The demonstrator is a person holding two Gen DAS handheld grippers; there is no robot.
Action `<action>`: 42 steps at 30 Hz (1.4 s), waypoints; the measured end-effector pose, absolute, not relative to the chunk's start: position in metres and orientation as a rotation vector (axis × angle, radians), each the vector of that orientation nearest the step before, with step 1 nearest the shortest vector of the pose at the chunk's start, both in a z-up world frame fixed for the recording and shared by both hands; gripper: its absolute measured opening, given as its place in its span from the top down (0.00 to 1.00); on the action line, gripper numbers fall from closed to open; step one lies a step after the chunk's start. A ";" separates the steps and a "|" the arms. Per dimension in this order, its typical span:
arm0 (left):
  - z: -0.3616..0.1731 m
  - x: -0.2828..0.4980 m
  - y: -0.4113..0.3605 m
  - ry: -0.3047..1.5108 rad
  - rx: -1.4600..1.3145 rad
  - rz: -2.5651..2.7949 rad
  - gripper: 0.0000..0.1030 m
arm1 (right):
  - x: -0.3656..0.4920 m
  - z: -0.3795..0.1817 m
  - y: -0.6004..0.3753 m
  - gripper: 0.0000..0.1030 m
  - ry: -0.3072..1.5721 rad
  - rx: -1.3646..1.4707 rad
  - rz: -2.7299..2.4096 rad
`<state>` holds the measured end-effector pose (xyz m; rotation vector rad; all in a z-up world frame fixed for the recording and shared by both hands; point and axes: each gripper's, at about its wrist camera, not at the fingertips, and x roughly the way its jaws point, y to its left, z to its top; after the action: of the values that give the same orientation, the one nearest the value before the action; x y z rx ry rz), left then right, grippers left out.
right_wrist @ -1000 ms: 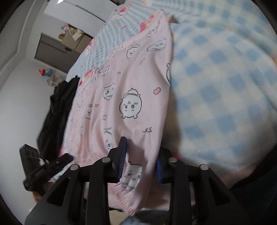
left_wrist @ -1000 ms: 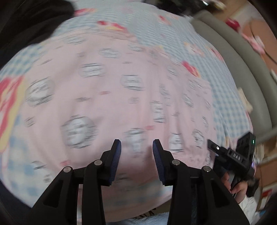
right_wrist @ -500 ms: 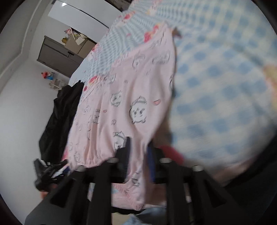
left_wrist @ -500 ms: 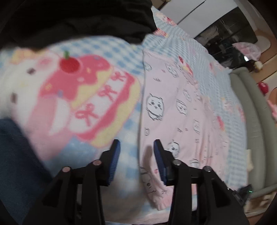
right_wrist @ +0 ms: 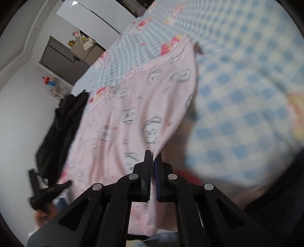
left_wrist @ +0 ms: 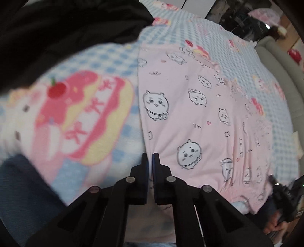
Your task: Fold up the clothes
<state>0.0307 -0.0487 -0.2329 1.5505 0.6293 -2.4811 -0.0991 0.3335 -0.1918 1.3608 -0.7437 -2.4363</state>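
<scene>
Both tools have snapped shut since before: the left tool [left_wrist: 150,157] and right tool [right_wrist: 153,154] each pinch a near corner of the pink garment [left_wrist: 199,117] on the bed [left_wrist: 237,49], ready to lift and fold it.

Both wrist views look steeply down, close over the bed. Left view sits at one near corner of the pink cartoon-printed cotton garment [left_wrist: 190,121], right at the other. Both share it and the blue-checked fleece blanket [right_wrist: 237,91].

We're over a bed [left_wrist: 218,34] covered in a blue-and-white checked blanket [right_wrist: 237,79] with pink cake and cherry prints. Grey padded bed frame [left_wrist: 281,62] runs along its far side in the left view. Right view: plain white wall [right_wrist: 17,114], a grey cabinet [right_wrist: 57,60] with boxes and small clutter on top, a white panel [right_wrist: 91,17] above it. Dark clothing [right_wrist: 57,129] hangs off the bed edge. Lighting soft, even.
</scene>
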 end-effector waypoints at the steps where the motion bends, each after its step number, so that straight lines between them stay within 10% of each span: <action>1: -0.235 0.033 -0.054 0.632 1.539 -2.465 0.98 | -0.100 -0.197 0.335 0.99 -0.729 1.397 -2.441; 8: -0.254 0.061 -0.097 1.089 1.504 -2.476 0.97 | -0.093 -0.206 0.348 0.95 -0.840 1.410 -2.373; 13: -0.256 0.058 -0.089 1.206 1.504 -2.527 0.59 | -0.095 -0.208 0.340 0.77 -0.929 1.401 -2.289; 23: -0.268 0.012 -0.093 1.271 1.526 -2.541 0.57 | -0.123 -0.220 0.331 0.62 -0.912 1.432 -2.237; 28: -0.266 -0.007 -0.078 1.201 1.562 -2.575 0.77 | -0.146 -0.236 0.323 0.62 -0.962 1.431 -2.128; 31: -0.256 -0.007 -0.067 1.036 1.545 -2.583 0.93 | -0.147 -0.232 0.321 0.94 -0.935 1.412 -2.157; 42: -0.251 0.014 -0.081 0.979 1.449 -2.514 0.99 | -0.120 -0.203 0.327 1.00 -0.638 1.431 -2.397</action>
<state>0.0141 -0.0807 -0.2513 1.4489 0.9792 -2.5140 -0.1203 0.3273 -0.2026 1.4312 -0.6383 -2.3974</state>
